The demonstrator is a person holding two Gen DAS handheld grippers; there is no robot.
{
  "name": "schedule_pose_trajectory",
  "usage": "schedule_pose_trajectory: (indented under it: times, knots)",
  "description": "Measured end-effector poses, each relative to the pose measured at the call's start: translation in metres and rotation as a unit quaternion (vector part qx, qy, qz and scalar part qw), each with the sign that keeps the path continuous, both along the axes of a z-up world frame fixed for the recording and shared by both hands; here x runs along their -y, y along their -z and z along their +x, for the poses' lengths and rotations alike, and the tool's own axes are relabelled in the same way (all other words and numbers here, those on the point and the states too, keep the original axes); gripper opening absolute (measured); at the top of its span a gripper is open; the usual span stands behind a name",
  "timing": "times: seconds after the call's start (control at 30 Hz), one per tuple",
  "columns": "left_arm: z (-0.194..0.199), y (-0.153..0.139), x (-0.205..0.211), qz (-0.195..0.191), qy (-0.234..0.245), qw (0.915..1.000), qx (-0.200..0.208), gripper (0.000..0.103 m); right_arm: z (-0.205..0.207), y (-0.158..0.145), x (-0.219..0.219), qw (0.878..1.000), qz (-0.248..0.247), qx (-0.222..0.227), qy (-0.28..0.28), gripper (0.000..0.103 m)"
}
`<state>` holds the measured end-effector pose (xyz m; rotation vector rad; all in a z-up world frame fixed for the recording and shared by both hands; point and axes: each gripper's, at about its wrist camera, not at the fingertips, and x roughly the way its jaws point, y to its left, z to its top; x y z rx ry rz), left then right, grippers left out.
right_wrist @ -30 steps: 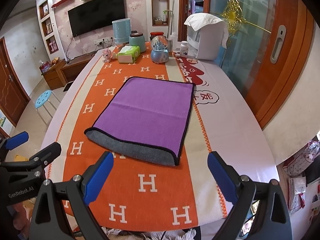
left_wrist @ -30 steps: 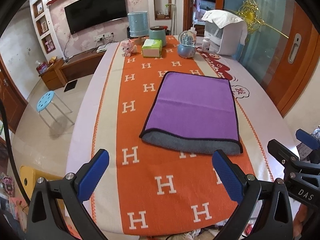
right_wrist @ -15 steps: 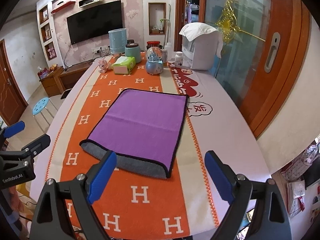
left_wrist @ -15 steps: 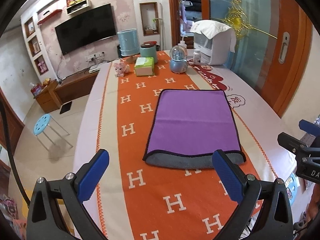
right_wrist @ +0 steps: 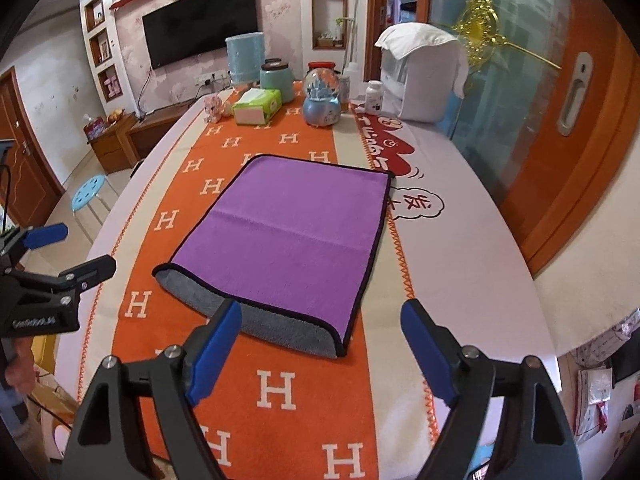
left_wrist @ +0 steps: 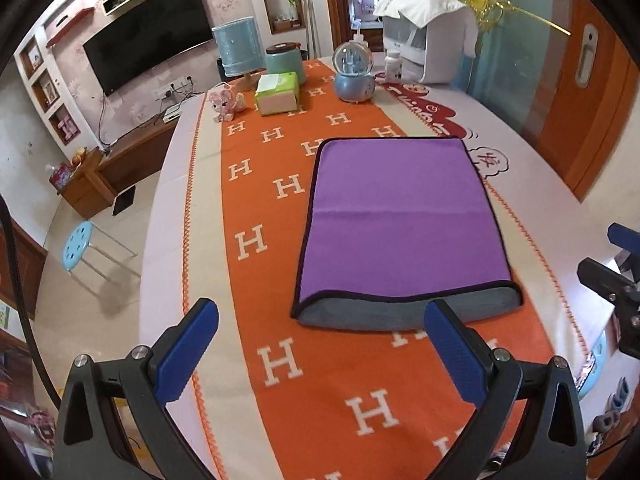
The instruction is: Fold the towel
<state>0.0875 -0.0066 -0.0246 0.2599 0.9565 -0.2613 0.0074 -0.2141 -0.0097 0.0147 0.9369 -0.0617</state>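
Note:
A purple towel [left_wrist: 400, 220] with black trim lies folded in half on the orange H-patterned table runner [left_wrist: 280, 360]; its grey underside shows along the near fold. It also shows in the right wrist view [right_wrist: 296, 236]. My left gripper [left_wrist: 320, 348] is open and empty, raised above the near part of the table, short of the towel. My right gripper [right_wrist: 320, 352] is open and empty, above the towel's near right corner. Each gripper shows at the edge of the other's view.
At the far end of the table stand a tissue box [left_wrist: 277, 93], a snow globe [left_wrist: 354, 76], a teal jar [left_wrist: 285, 62], a pill bottle [left_wrist: 393, 65], a pink toy [left_wrist: 225, 105] and a white appliance [left_wrist: 430, 36]. A blue stool [left_wrist: 78, 245] stands on the floor at left.
Both grippers have risen and drawn back from the towel, so the towel looks smaller and farther. Both stay open. The towel has not moved.

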Motion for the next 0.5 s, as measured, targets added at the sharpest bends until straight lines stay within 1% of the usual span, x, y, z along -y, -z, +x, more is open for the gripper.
schedule_pose_trajectory:
  times: [0.13,0.27,0.43,0.5]
  knots:
    - [0.024,0.015,-0.006,-0.002,0.011,0.9997,-0.021,0.102,0.015,0.013,0.002,1.000,0.009,-0.016,-0.014,0.080]
    - [0.047,0.032,-0.014,0.012,0.021,0.9992,-0.031,0.102,0.027,0.029,0.009,0.999,0.021,-0.035,-0.032,0.074]
    - [0.068,0.055,-0.022,0.006,0.064,0.9947,-0.080,0.100,0.039,0.049,0.016,0.995,0.049,-0.060,-0.061,0.070]
    - [0.071,0.064,-0.023,0.008,0.086,0.9922,-0.090,0.096,0.045,0.058,0.018,0.993,0.060,-0.070,-0.078,0.067]
